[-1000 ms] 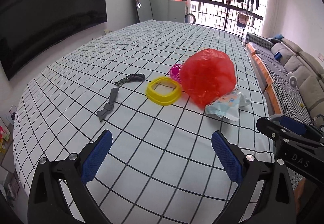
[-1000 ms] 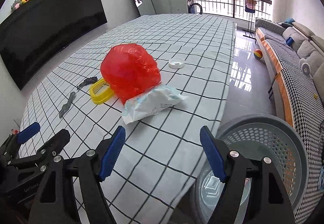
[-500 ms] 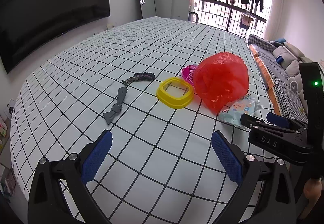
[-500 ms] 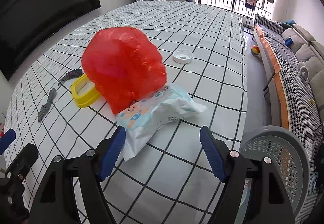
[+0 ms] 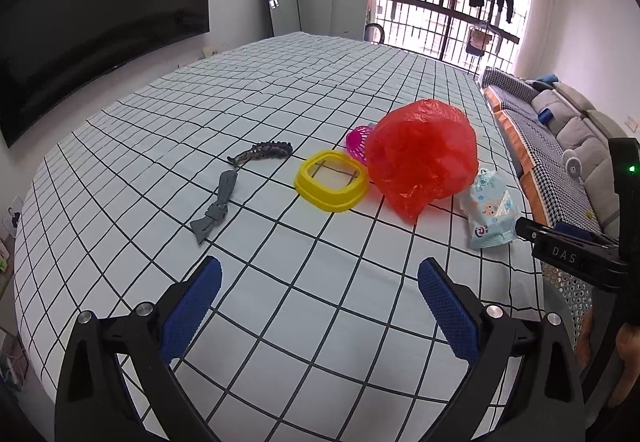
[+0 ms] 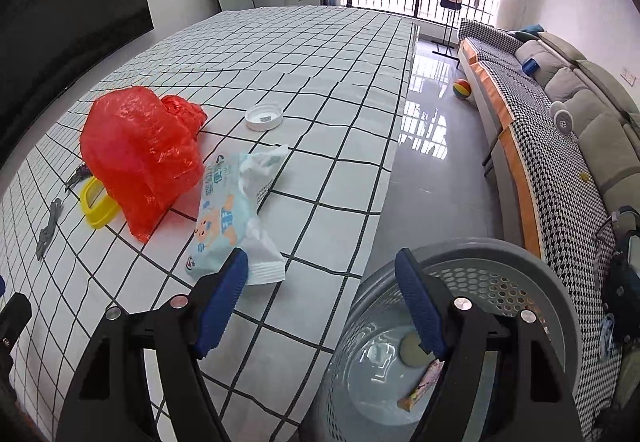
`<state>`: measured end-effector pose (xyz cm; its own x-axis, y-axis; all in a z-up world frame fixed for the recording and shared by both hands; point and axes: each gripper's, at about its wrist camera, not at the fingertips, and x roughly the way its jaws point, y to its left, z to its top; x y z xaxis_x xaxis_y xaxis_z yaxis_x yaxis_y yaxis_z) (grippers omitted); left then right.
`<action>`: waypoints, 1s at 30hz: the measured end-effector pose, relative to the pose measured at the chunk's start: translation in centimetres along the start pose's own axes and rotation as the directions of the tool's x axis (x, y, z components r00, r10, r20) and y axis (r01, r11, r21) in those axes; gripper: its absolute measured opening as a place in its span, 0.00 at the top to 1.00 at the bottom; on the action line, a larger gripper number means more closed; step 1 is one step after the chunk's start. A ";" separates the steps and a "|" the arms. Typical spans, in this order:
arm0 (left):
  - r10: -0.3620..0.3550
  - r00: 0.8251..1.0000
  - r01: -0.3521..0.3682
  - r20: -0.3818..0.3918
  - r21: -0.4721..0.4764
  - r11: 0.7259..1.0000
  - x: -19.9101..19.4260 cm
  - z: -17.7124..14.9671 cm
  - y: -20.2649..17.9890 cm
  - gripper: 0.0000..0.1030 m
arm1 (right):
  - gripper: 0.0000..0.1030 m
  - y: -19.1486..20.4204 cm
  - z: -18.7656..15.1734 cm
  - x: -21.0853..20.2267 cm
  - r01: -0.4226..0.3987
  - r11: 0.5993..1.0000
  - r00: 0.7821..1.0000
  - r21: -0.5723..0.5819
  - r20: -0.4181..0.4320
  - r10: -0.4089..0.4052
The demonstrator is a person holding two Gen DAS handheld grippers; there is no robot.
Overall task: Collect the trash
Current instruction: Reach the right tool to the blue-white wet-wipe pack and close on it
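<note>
In the right wrist view, the right hand-held gripper [image 6: 320, 274] fills the bottom of the frame with its blue-padded jaws wide apart and nothing between them; its left pad sits just in front of the near end of a crumpled pale-blue plastic wet-wipe packet [image 6: 236, 218] lying left of centre, though whether they touch cannot be told. Just left of the packet, and touching it, is a puffed-up red plastic bag [image 6: 140, 158], with a yellow square plastic ring [image 6: 96, 206] partly hidden behind its lower left side. A white round plastic lid [image 6: 264, 117] lies apart in the upper middle, and a grey knotted strip [image 6: 48, 228] lies at the far left edge. All rest on the tabletop [image 6: 320, 54] covered with a white cloth of black grid lines. At lower right, below the tabletop edge, stands a grey perforated plastic bin [image 6: 500, 282] holding a small wrapper [image 6: 420, 388] and a round disc [image 6: 412, 350]. In the left wrist view, the left hand-held gripper [image 5: 318, 296] hangs at the bottom with its jaws spread and empty above bare cloth; the red bag is right of centre, a pink mesh ball [image 5: 358, 140] peeks out behind it, and a dark claw hair clip [image 5: 260, 152] lies left of the yellow ring.
</note>
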<state>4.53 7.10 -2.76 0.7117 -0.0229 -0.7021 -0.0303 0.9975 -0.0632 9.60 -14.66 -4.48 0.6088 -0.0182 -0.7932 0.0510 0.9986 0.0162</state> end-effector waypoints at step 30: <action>0.023 1.000 -0.022 0.000 -0.051 0.998 0.2 0.2 2.8 0.06 | 0.44 5.8 3.6 4.9 -0.033 0.990 0.993 -0.134 -0.114 0.018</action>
<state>4.73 9.89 -2.90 0.7109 -0.0004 -0.7032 -0.0821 0.9931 -0.0835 15.71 -9.12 -6.08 0.5150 0.0051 -0.8572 -0.0757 0.9963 -0.0395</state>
